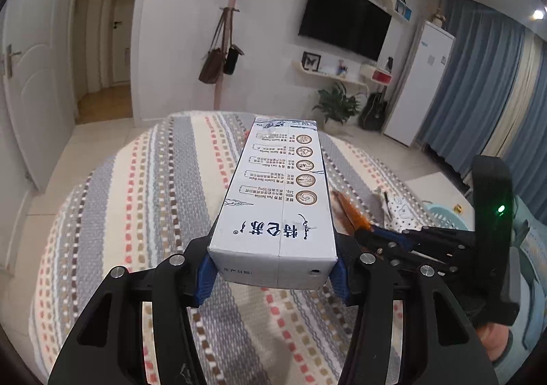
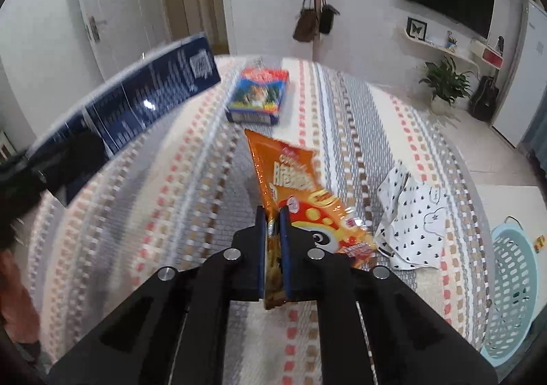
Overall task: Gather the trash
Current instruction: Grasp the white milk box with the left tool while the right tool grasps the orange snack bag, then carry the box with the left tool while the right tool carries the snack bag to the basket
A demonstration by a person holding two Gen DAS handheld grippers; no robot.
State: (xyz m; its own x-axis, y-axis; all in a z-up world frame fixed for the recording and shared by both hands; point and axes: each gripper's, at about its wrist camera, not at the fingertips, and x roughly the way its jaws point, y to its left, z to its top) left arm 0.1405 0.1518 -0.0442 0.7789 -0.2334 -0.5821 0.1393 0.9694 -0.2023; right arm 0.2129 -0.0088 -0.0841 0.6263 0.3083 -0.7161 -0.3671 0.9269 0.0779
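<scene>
Milk carton (image 1: 277, 200) clamped lengthwise in left gripper (image 1: 273, 277), lifted above striped bedspread (image 1: 136, 200); orange snack bag (image 2: 294, 186) pinched in right gripper (image 2: 273, 248), near laundry basket (image 2: 512, 286).

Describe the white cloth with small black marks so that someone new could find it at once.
Start from the bed with the striped cover that fills the right wrist view. Near its right edge, just before the pale blue basket on the floor, lies the crumpled white cloth. It is beside the orange snack bag, and it alone is soft fabric dotted with small black shapes.
</scene>
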